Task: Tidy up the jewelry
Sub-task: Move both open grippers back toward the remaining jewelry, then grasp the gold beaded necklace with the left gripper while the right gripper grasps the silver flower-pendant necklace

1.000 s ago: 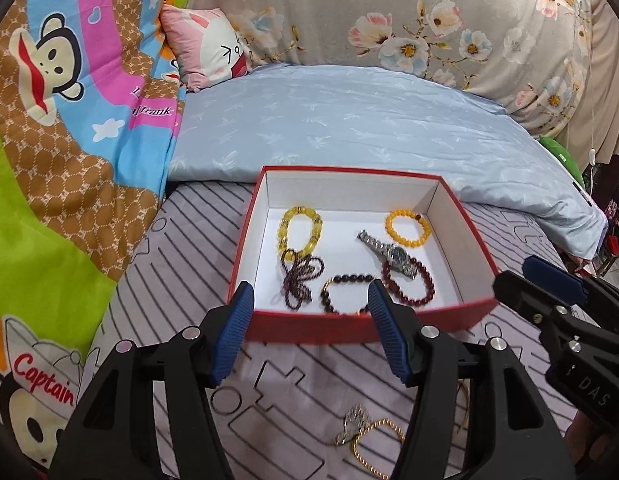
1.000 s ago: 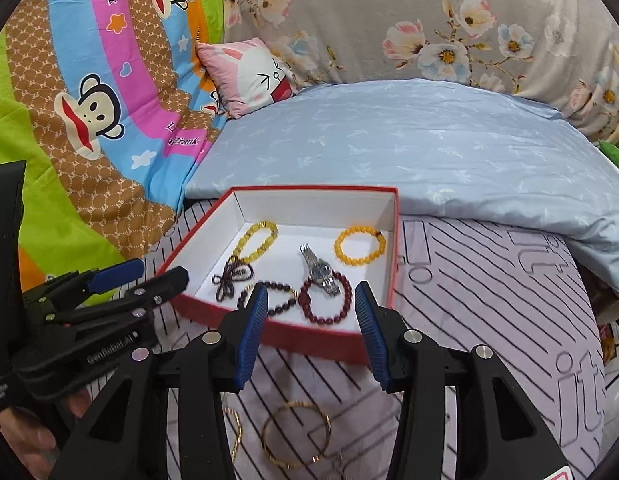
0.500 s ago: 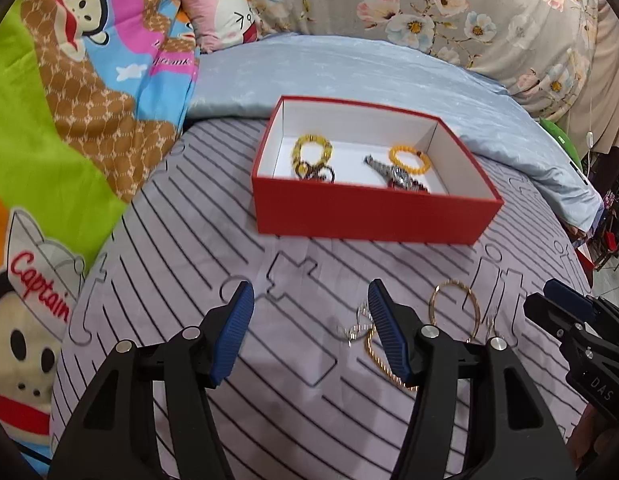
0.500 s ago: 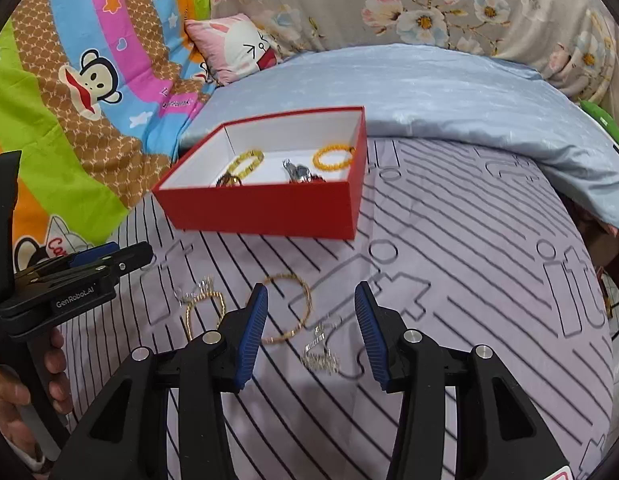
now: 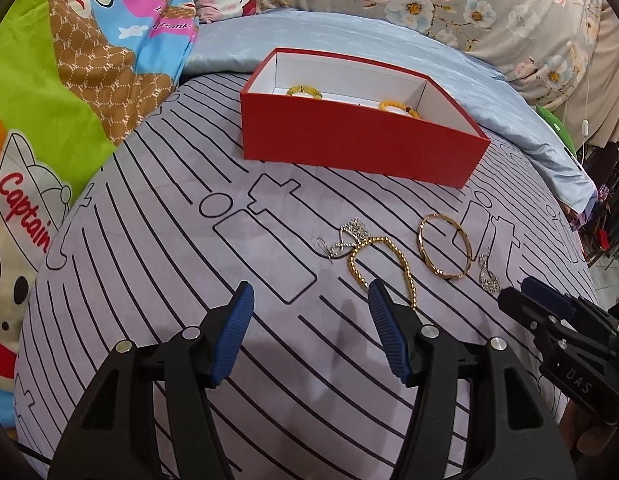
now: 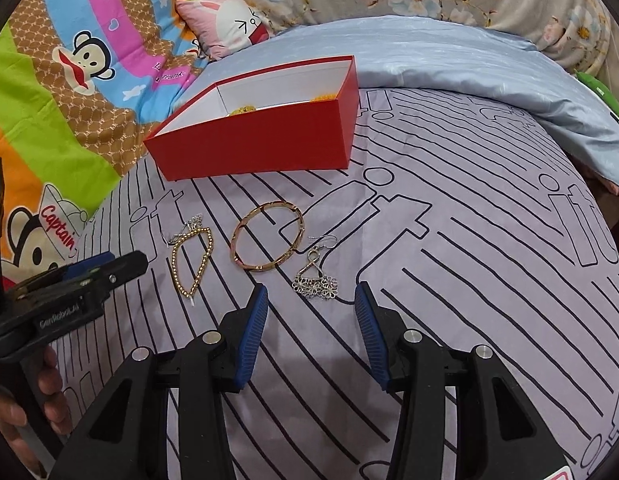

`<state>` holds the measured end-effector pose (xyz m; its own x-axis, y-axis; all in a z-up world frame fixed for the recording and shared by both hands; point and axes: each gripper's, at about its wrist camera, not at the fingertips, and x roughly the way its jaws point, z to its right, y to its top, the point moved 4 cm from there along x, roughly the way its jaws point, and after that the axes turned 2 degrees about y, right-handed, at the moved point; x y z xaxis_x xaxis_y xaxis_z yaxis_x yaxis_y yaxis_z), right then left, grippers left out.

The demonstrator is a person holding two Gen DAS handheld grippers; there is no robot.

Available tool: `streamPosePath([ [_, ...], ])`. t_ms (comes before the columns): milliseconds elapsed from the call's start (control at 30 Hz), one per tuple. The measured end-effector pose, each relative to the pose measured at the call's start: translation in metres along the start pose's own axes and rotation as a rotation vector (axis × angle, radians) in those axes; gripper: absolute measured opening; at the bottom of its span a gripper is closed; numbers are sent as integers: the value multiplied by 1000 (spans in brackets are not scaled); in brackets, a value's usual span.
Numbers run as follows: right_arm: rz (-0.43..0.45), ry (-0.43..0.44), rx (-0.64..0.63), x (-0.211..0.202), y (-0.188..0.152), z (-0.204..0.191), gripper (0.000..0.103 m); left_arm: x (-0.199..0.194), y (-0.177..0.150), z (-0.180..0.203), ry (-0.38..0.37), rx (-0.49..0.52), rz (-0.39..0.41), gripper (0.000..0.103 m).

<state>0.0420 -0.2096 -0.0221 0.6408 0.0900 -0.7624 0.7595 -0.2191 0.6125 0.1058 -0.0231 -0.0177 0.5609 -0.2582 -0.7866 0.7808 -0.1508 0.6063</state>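
Note:
A red box [image 5: 361, 148] [image 6: 261, 148] with a white inside sits on the striped bedsheet and holds beaded bracelets [image 5: 304, 91]. In front of it lie a gold beaded chain [image 5: 383, 264] [image 6: 191, 264], a gold bangle [image 5: 445, 246] [image 6: 267, 238], a silver earring [image 5: 345, 240] [image 6: 189, 226] beside the chain, and a second silver earring [image 5: 489, 274] [image 6: 315, 278]. My left gripper [image 5: 309, 300] is open and empty, its right fingertip just before the chain. My right gripper [image 6: 311, 300] is open and empty, just before the second earring.
A pale blue quilt [image 5: 349, 40] lies behind the box. A cartoon blanket [image 5: 69, 80] rises on the left, with a pink pillow [image 6: 225, 20] at the back. The bed's edge drops off at the right [image 5: 589, 220].
Both grippers have pulled back from above the box and dropped low toward the sheet. The loose jewelry now lies right in front of the fingertips. Both stay open.

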Motion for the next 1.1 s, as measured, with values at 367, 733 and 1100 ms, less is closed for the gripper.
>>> streamPosePath([
  [367,-19,-19,-10,20,3,-3,29,4,-6,-7,-6,-26,-16,56],
  [733,-20,-44,-33,23,4,-6,12,7,-5,-12,-1,-46,-24,56],
  [1100,-19,-36,-21,23,4,-4,11,23,18,-4,-34,-42,-24,42],
])
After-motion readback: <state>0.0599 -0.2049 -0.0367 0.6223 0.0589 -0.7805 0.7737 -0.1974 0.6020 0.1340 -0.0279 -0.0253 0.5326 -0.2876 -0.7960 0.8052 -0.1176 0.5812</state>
